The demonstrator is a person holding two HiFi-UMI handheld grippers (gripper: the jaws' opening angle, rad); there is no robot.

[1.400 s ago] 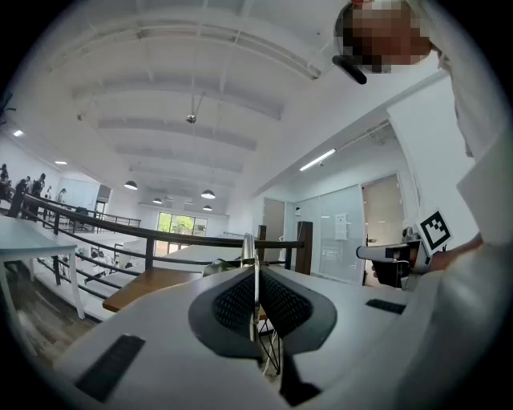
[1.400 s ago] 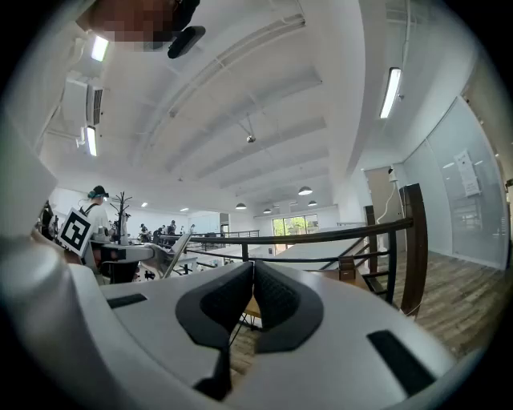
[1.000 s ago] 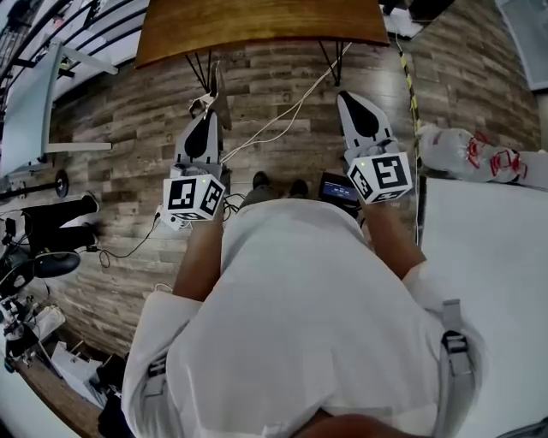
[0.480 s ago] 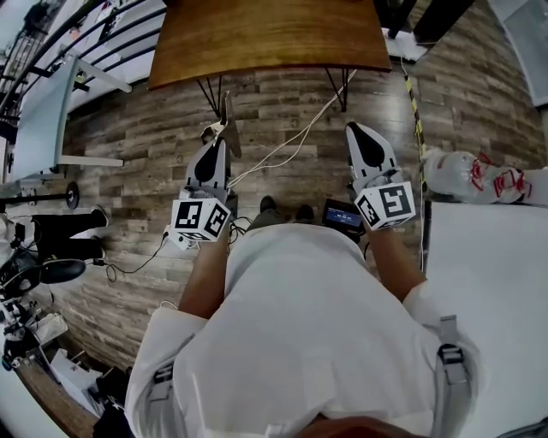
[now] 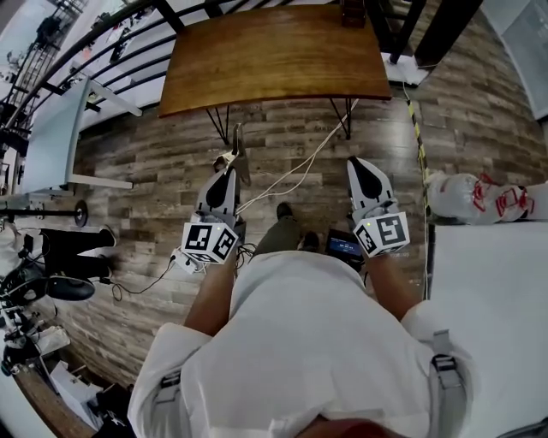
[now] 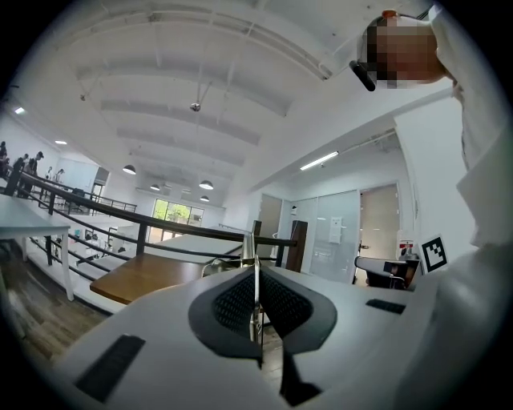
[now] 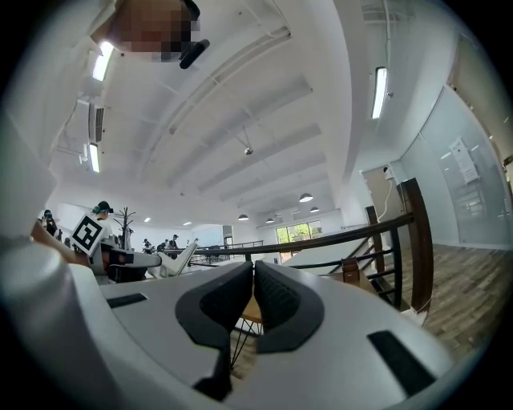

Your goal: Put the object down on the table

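Seen in the head view, my left gripper (image 5: 229, 169) is shut on a thin metal object (image 5: 239, 144) that sticks out past the jaw tips toward the wooden table (image 5: 274, 51). In the left gripper view the same metal object (image 6: 249, 248) stands as a narrow strip pinched between the dark pads, with a curved metal part to its left; the table (image 6: 136, 276) lies ahead and lower. My right gripper (image 5: 360, 162) is shut with nothing in it, its pads (image 7: 276, 296) pressed together. Both grippers hover over the plank floor, short of the table's near edge.
A white cable (image 5: 295, 167) runs across the floor from the table's legs toward the person's feet (image 5: 285, 211). A white table (image 5: 488, 291) with plastic bags (image 5: 467, 195) behind it stands at the right. Another white table (image 5: 47, 137) and a black railing (image 5: 128, 17) are at the left.
The person has walked forward: the wooden table shows more fully and nearer. Both grippers keep their pose, the left still shut on the metal object.
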